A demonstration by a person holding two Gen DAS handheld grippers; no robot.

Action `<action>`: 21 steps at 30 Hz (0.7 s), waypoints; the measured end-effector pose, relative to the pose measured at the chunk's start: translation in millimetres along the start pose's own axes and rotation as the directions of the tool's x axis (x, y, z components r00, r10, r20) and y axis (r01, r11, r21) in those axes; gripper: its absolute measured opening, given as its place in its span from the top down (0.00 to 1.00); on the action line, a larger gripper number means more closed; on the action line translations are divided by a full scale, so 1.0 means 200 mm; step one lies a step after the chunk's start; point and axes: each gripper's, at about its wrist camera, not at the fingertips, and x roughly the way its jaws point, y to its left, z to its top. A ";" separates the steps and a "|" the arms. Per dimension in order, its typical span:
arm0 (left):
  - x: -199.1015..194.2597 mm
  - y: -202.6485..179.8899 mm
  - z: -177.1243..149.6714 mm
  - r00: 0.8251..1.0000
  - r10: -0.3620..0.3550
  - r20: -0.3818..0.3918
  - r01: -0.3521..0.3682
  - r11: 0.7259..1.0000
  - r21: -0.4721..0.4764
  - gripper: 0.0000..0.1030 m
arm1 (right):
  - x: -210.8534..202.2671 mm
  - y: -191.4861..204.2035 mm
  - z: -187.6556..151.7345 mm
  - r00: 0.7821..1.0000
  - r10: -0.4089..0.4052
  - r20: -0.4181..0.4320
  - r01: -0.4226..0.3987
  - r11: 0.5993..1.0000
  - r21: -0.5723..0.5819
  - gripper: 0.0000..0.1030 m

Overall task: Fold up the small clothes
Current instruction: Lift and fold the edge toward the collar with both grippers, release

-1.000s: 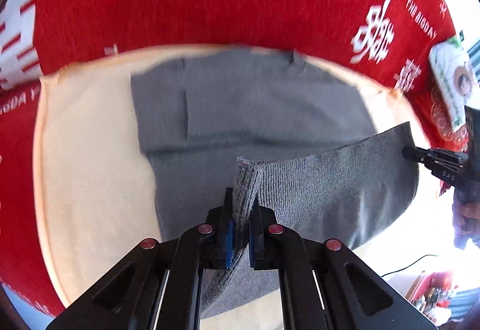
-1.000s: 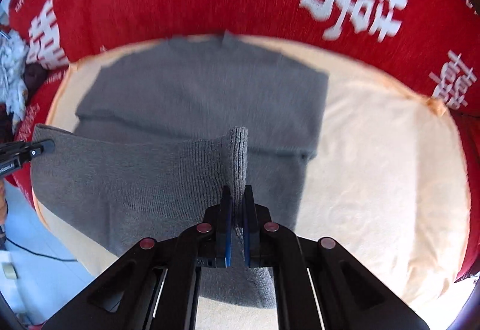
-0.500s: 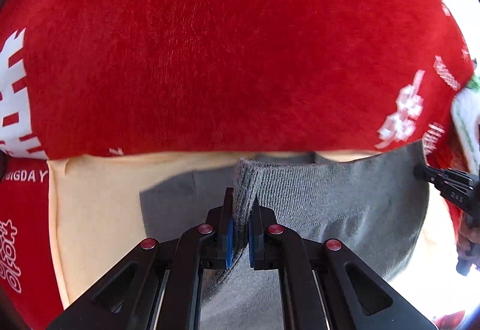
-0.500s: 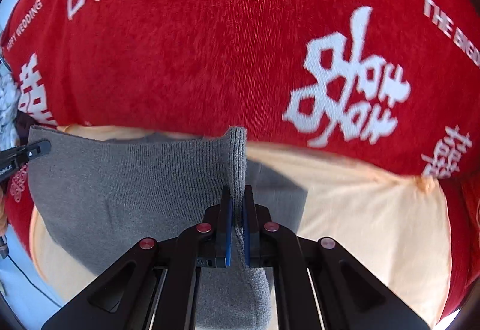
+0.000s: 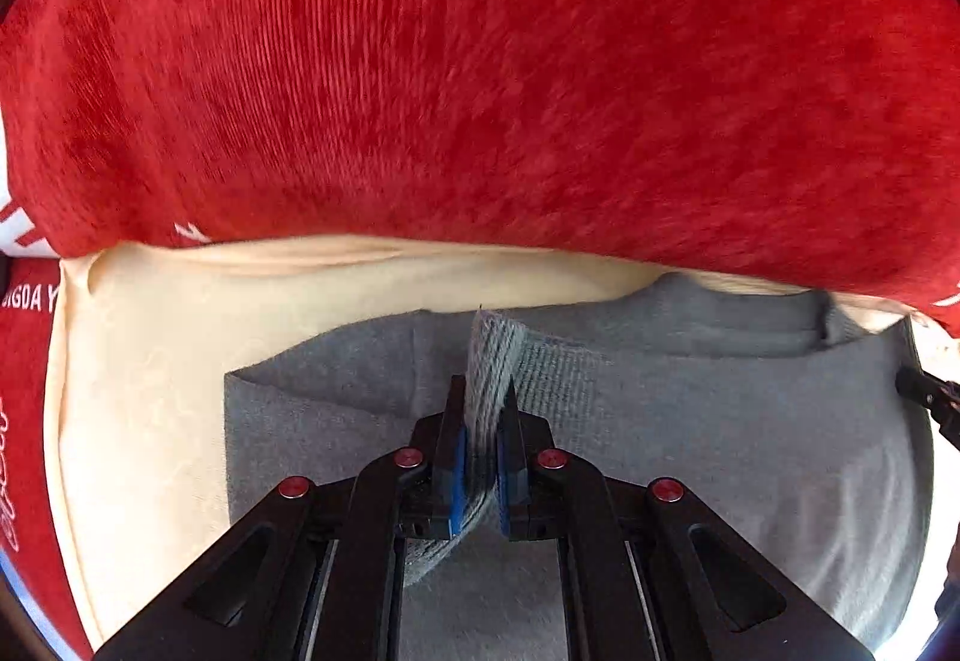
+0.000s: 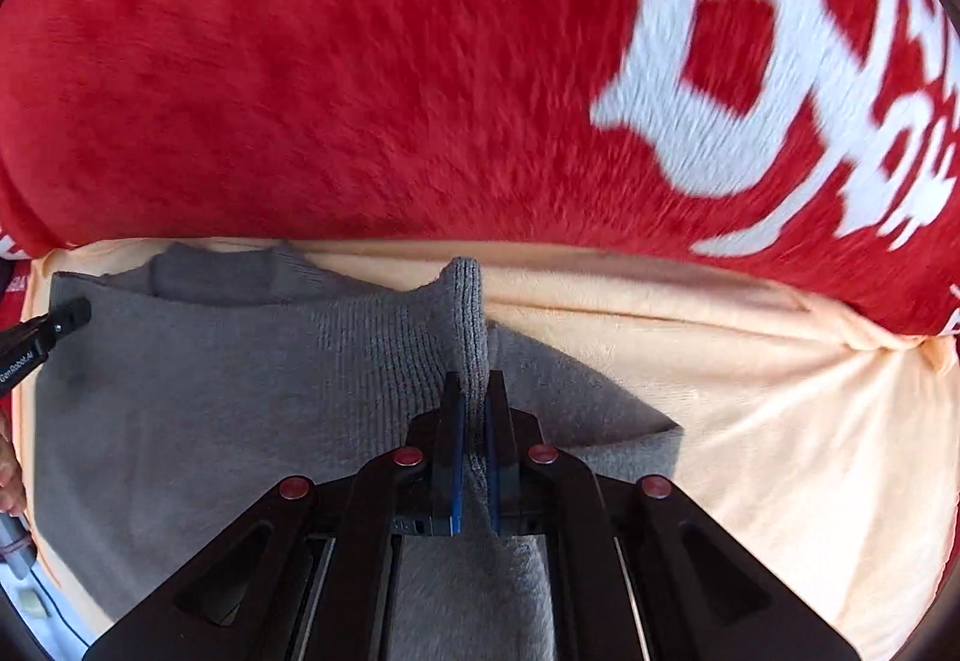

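A grey knit sweater (image 5: 720,451) lies on a cream blanket (image 5: 138,391), its lower half doubled over toward the collar. My left gripper (image 5: 483,391) pinches the ribbed hem at one corner; its jaws are opening, with the knit still between the blue pads. In the right wrist view the sweater (image 6: 210,391) spreads to the left. There my right gripper (image 6: 474,385) is shut on the other hem corner, which stands up in a ridge. Each gripper's tip shows at the edge of the other's view: the right one (image 5: 930,397), the left one (image 6: 60,325).
A red plush sofa back (image 5: 480,60) with white lettering (image 6: 780,60) rises just behind the blanket's far edge. Bare cream blanket (image 6: 780,421) extends to the right of the sweater. A person's hand (image 6: 9,475) shows at the far left edge.
Both grippers carried the hem forward and down over the sweater's body to the collar end. The red sofa back now fills the upper view, and the lifted fabric has sunk onto the layer below.
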 end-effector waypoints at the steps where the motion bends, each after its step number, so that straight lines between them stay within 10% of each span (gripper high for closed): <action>1: 0.01 0.02 0.02 0.999 0.033 -0.014 -0.033 0.999 -0.015 0.81 | 0.02 -0.01 0.00 1.000 -0.013 -0.012 0.013 1.000 -0.001 0.93; 4: -0.06 0.09 0.03 0.987 0.155 0.032 -0.154 0.987 -0.044 0.49 | -0.01 -0.06 0.03 0.999 -0.048 -0.027 0.049 0.997 0.054 0.76; 8: -0.21 0.20 0.03 0.995 0.090 0.031 -0.088 0.993 -0.074 0.49 | -0.16 -0.16 0.01 1.000 -0.001 -0.004 0.001 0.992 0.128 0.88; 13: -0.29 0.14 -0.04 0.987 -0.159 -0.003 0.159 0.986 -0.044 0.49 | -0.26 -0.13 -0.04 0.987 0.160 0.030 -0.163 0.979 0.120 0.94; 21: 0.03 0.12 -0.15 0.976 -0.206 -0.070 0.184 0.951 -0.247 0.49 | 0.01 -0.07 -0.07 0.985 0.171 -0.018 -0.165 0.967 0.195 0.98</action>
